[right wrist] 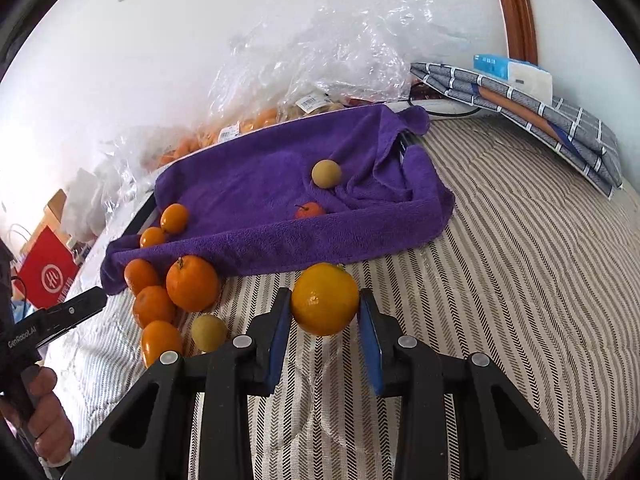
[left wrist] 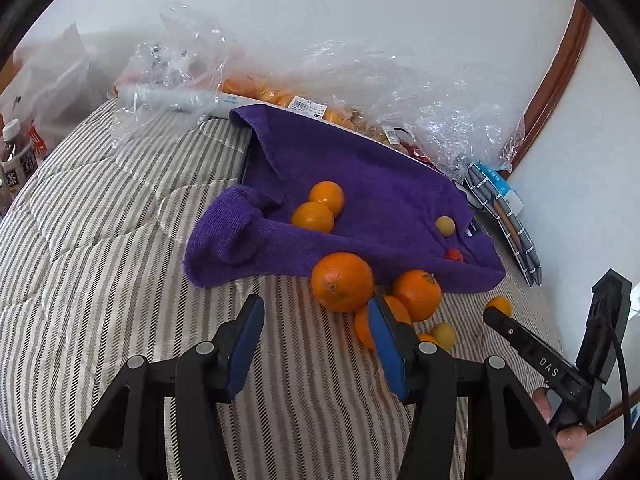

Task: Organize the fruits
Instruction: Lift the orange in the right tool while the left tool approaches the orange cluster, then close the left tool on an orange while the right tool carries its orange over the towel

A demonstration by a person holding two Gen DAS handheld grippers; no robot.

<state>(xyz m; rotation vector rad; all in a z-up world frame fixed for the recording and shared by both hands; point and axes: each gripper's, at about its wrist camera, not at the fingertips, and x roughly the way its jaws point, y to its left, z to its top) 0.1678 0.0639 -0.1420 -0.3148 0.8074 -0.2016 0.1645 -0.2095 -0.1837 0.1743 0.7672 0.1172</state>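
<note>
A purple towel (left wrist: 360, 196) lines a tray (right wrist: 248, 200) on the striped bed. On it lie two small oranges (left wrist: 318, 206), a pale yellow fruit (right wrist: 326, 174) and a small red fruit (right wrist: 310, 210). Several oranges (left wrist: 342, 282) and a yellow fruit (right wrist: 208, 332) lie on the bed in front of the towel. My left gripper (left wrist: 316, 332) is open and empty, just short of the large orange. My right gripper (right wrist: 325, 332) has its pads on both sides of an orange (right wrist: 325, 304), held just above the bed.
Clear plastic bags (left wrist: 360, 80) with more fruit lie behind the tray against the wall. A folded checked cloth (right wrist: 540, 116) and a tissue pack (right wrist: 516, 74) sit at the right. Bottles (left wrist: 16, 156) stand far left. A red bag (right wrist: 48, 272) is beside the bed.
</note>
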